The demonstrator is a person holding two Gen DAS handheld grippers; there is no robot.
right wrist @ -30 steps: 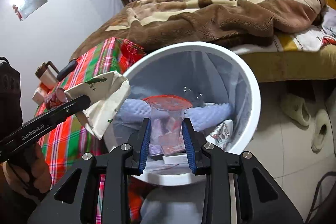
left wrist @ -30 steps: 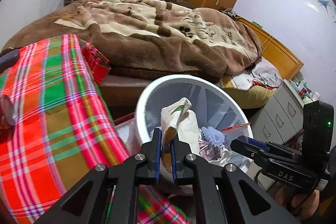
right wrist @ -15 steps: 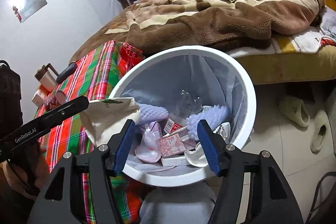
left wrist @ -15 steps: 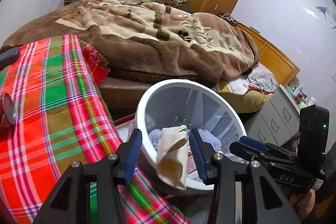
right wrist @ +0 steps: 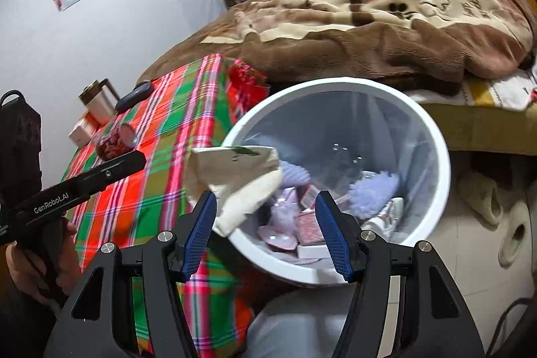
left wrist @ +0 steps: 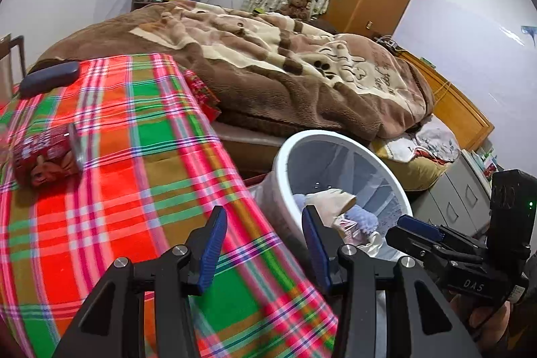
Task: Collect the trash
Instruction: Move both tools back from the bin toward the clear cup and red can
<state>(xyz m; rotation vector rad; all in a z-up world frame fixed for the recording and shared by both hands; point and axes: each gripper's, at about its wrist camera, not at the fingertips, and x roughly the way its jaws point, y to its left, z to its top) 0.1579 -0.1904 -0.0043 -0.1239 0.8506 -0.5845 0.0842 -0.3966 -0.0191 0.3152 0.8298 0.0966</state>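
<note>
A white trash bin [right wrist: 433,136] stands between the plaid-covered table [left wrist: 141,136] and the bed. A cream paper bag [right wrist: 235,180] hangs at its near-left rim, free of both grippers; the left wrist view shows the bag [left wrist: 330,198] inside the bin. Purple foam [right wrist: 372,190], pink boxes and wrappers lie in the bin. My right gripper [right wrist: 265,217] is open over the near rim with nothing between its pads. My left gripper [left wrist: 263,234] is open over the table's edge beside the bin. A red can [left wrist: 47,153] lies on its side on the table.
A dark case [left wrist: 50,78] lies at the table's far end, with a thermos [right wrist: 97,99] and a small box behind it. The bed with a brown blanket [left wrist: 285,69] fills the background. Slippers [right wrist: 480,197] sit on the floor right of the bin, grey drawers [left wrist: 459,197] beyond.
Both grippers opened. The left let go of the paper bag, which dropped to the bin, then swung left over the table. The right released a clear plastic cup into the bin.
</note>
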